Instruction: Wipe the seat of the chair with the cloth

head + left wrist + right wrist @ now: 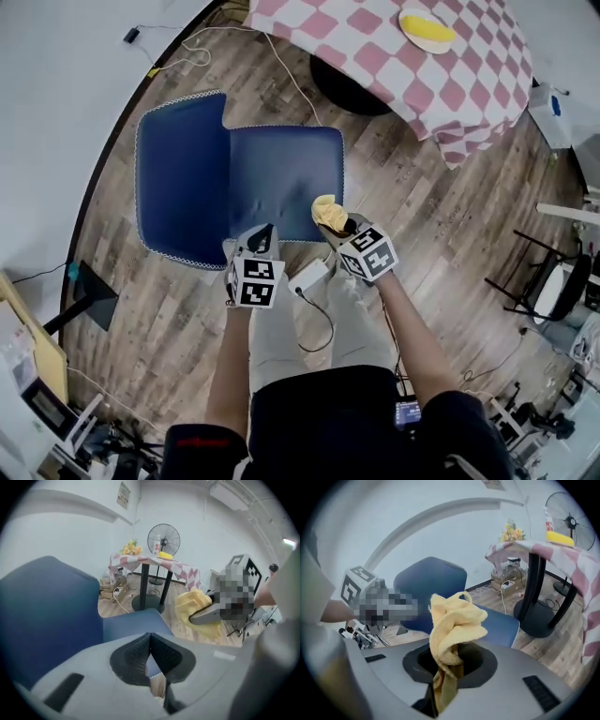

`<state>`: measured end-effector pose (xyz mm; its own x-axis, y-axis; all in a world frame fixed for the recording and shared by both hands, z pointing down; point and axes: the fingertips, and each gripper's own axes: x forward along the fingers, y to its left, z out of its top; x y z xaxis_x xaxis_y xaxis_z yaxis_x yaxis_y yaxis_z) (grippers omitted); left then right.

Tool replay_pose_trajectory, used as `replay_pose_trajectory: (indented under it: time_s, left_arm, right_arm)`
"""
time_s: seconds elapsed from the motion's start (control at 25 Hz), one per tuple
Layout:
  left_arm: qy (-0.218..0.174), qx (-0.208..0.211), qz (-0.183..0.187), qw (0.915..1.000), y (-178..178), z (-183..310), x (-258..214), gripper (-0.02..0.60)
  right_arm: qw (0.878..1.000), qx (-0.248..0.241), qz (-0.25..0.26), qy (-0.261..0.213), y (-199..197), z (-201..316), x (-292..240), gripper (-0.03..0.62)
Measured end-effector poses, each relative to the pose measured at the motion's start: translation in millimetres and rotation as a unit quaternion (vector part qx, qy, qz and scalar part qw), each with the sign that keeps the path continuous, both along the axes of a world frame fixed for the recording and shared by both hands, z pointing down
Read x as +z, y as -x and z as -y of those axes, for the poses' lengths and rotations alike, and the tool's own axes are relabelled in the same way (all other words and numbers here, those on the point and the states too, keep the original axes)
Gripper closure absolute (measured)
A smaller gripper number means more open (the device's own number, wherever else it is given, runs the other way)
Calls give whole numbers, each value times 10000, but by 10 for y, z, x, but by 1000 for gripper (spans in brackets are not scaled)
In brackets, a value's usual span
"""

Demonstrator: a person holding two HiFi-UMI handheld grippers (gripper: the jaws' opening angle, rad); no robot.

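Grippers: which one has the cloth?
The right gripper: its fingers are shut on the yellow cloth. The left gripper has its fingers closed together with nothing between them.

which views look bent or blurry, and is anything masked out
Head view: sharp and evenly lit, but the wide lens bows the edge of the wall beside the chair. Left gripper view: round fisheye with dark corners, soft on the near left gripper, mosaic patch at right. Right gripper view: same fisheye, table leg bowed, cloth fairly crisp, mosaic patch at left.
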<state>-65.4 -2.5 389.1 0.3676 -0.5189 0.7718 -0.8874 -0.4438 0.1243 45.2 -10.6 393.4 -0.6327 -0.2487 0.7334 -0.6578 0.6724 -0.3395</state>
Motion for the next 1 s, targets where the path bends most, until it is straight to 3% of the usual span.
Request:
replay_pose_trajectory:
  time_s: [0.44,0.6,1.0]
  left_arm:
    - [-1205,-258,-195,9922,80,402,-1894,564]
    - [-1892,-140,-78,9818,92,550,-2609,563]
    - [-3010,-260,-397,9524,159,572,-4097,563]
  right_arm:
    - [9868,307,463,-1519,101,516,-1980,531]
    - [9730,529,648,-2153,31,658,-2740,531]
    - [9289,884,866,-3489,-170,695,-4256,531]
